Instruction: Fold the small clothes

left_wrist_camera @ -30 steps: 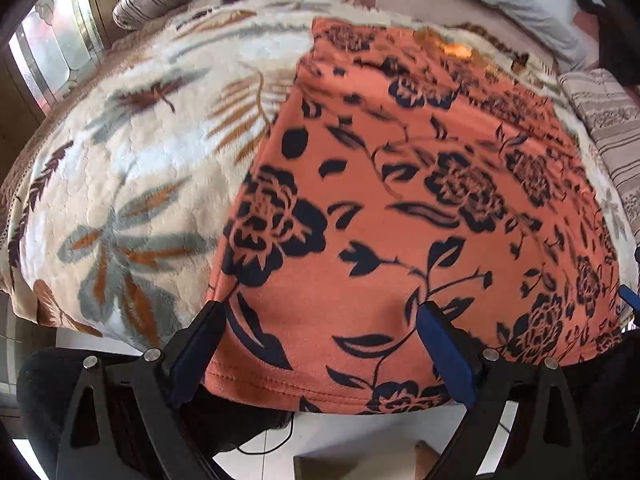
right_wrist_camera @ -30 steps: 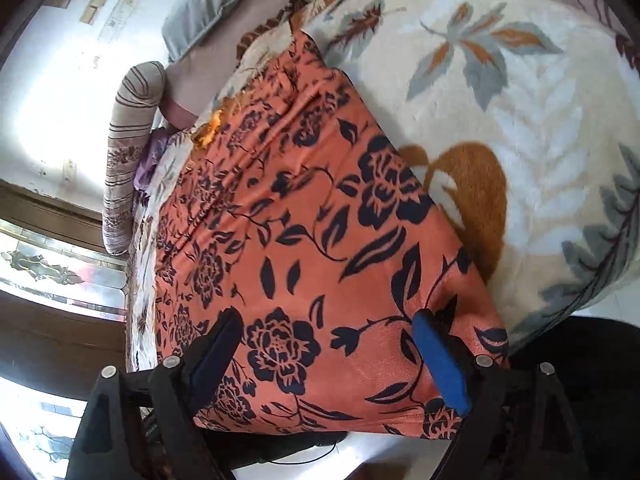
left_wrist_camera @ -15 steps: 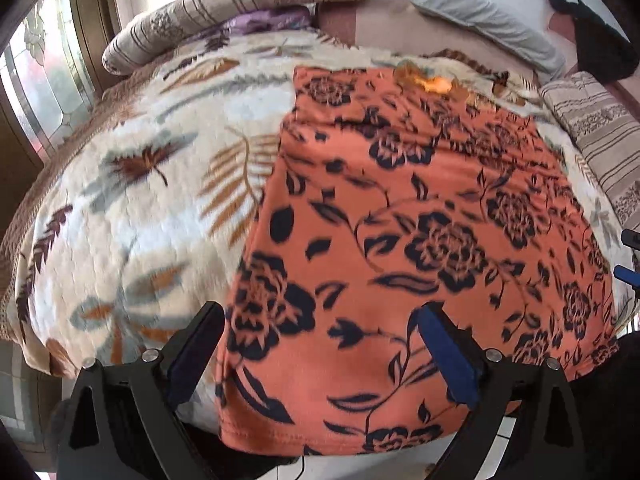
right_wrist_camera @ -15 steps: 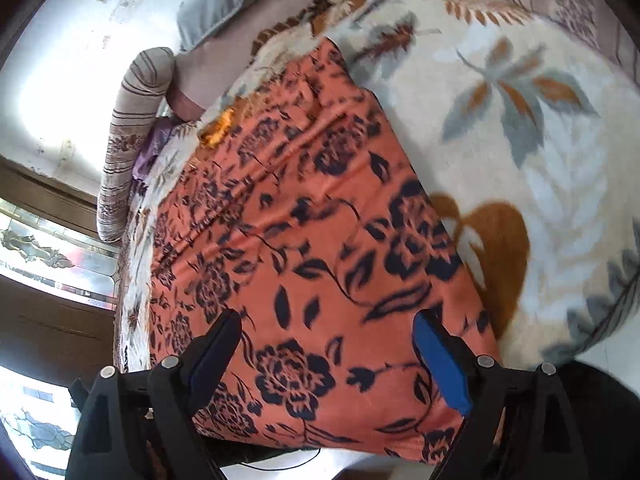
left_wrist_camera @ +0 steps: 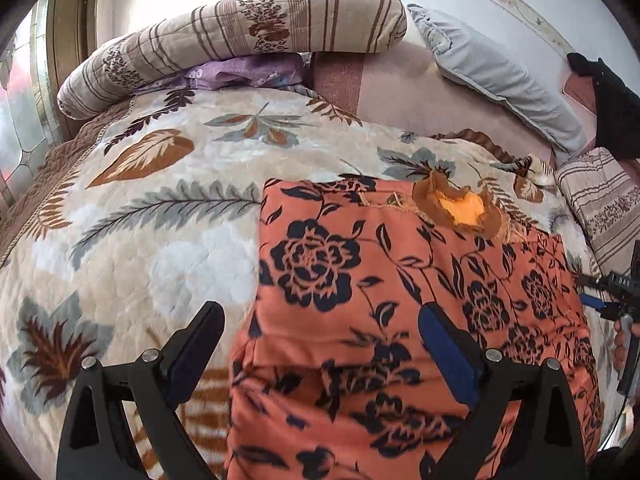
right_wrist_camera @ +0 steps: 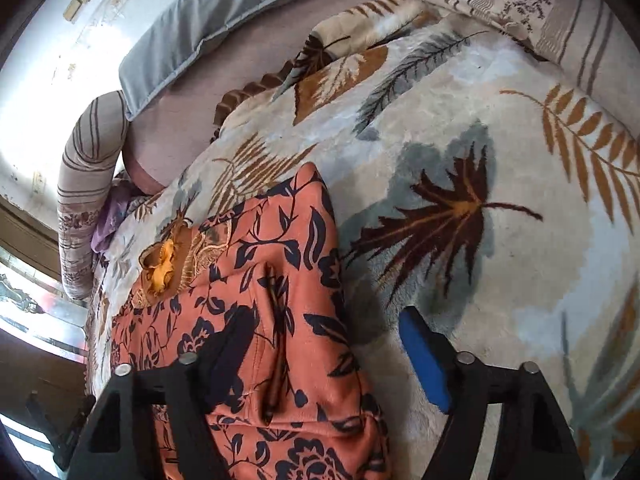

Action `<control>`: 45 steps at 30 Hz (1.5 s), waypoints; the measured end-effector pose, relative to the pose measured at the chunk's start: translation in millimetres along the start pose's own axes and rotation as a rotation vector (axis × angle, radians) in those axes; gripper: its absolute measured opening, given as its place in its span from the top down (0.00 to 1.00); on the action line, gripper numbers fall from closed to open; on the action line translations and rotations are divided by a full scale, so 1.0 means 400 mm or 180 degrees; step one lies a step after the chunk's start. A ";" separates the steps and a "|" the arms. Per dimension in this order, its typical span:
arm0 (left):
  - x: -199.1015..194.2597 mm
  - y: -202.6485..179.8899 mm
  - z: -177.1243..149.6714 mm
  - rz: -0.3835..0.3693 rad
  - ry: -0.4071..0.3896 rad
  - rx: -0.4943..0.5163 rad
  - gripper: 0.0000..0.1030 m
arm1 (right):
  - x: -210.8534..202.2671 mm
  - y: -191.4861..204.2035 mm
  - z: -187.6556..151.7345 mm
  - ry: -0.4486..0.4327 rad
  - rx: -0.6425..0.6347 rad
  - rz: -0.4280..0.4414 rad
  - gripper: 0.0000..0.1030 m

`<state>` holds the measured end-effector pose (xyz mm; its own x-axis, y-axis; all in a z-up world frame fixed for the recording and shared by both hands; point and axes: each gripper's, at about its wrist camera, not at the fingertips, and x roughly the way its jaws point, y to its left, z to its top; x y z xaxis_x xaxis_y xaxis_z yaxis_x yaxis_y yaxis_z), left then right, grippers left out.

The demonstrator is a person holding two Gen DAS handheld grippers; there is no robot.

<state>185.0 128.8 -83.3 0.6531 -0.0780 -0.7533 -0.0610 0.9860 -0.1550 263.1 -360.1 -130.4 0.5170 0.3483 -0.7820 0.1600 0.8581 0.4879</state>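
An orange garment with dark flowers lies flat on the leaf-patterned blanket, its collar at the far end. My left gripper hangs open over the garment's left edge, with nothing pinched. In the right wrist view the same garment shows a raised crease down its right side. My right gripper straddles that right edge; its jaws are closing, with the cloth edge between them but the pads apart from it. The right gripper also shows at the right rim of the left wrist view.
A striped bolster and a purple cloth lie at the bed's head. Beside them is a grey pillow. A second striped pillow sits at the right. A window and dark wood frame stand beyond the bed's left side.
Both grippers have travelled from the garment's hem at the bed's edge up along its sides toward the collar. The right jaws have narrowed.
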 end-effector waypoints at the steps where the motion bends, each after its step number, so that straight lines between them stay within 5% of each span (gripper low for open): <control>1: 0.033 0.001 0.007 0.0007 0.0047 -0.0011 0.05 | 0.022 0.004 -0.007 0.0115 -0.0093 -0.0035 0.62; 4: 0.165 0.021 -0.017 0.0377 0.0603 -0.0050 0.04 | 0.042 0.023 -0.031 0.0170 -0.0443 -0.0465 0.77; 6: 0.156 0.015 -0.026 0.0396 0.0386 0.0033 0.03 | 0.010 0.035 -0.021 0.0046 -0.0493 -0.0622 0.76; 8: 0.159 0.011 -0.028 0.0412 0.0395 0.0055 0.03 | -0.022 0.027 0.007 -0.0107 -0.0352 -0.0400 0.62; 9: 0.161 0.014 -0.028 0.0397 0.0397 0.0034 0.02 | -0.026 0.015 0.033 -0.0159 -0.0197 -0.0291 0.49; 10: 0.163 0.015 -0.028 0.0387 0.0394 0.0027 0.02 | -0.027 0.008 0.050 -0.0232 -0.0066 -0.0259 0.19; 11: 0.164 0.013 -0.029 0.0388 0.0392 0.0035 0.02 | -0.025 0.003 0.071 -0.0361 0.0054 -0.0189 0.15; 14: 0.163 0.015 -0.029 0.0375 0.0383 0.0037 0.02 | 0.041 0.022 0.126 -0.0323 0.0055 0.0158 0.18; 16: 0.162 0.017 -0.026 0.0344 0.0405 0.0031 0.02 | 0.115 0.003 0.148 -0.0156 0.0148 -0.0348 0.22; 18: 0.142 0.028 -0.020 0.0268 0.0426 0.0041 0.02 | 0.084 0.003 0.137 -0.0429 0.0426 -0.0326 0.23; 21: 0.090 0.064 0.010 0.0174 0.0159 -0.0058 0.02 | -0.017 0.095 0.078 -0.0815 0.0130 -0.0381 0.22; 27: 0.156 0.180 0.132 -0.0161 0.0205 -0.0621 0.06 | -0.096 0.275 -0.157 -0.0662 -0.0629 0.0374 0.21; 29: 0.190 0.190 0.162 -0.0173 0.0233 -0.0667 0.27 | -0.076 0.317 -0.209 -0.0602 -0.0821 0.0566 0.21; 30: 0.205 0.185 0.174 -0.0163 0.0237 -0.0609 0.28 | -0.056 0.329 -0.221 -0.0541 -0.0899 0.0654 0.21; 33: 0.287 0.194 0.184 0.0179 0.0506 -0.0555 0.31 | 0.064 0.300 -0.235 -0.0187 -0.0682 0.0535 0.21; 34: 0.286 0.197 0.184 0.0235 0.0424 -0.0518 0.32 | 0.096 0.282 -0.235 -0.0079 -0.0607 0.0561 0.21; 37: 0.282 0.183 0.194 0.0481 0.0345 -0.0354 0.34 | 0.077 0.273 -0.252 -0.0277 -0.0681 0.0689 0.21; 41: 0.241 0.196 0.186 0.0367 0.0285 -0.0543 0.34 | 0.076 0.259 -0.262 -0.0327 -0.0619 0.0808 0.21; 45: 0.095 0.158 0.143 0.0048 0.0084 -0.0468 0.34 | 0.069 0.239 -0.249 -0.0317 -0.0562 0.0895 0.21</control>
<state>249.0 196.5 -85.3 0.6312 -0.0692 -0.7725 -0.1817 0.9551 -0.2341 208.8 -230.9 -144.1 0.6011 0.5492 -0.5806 -0.1437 0.7889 0.5975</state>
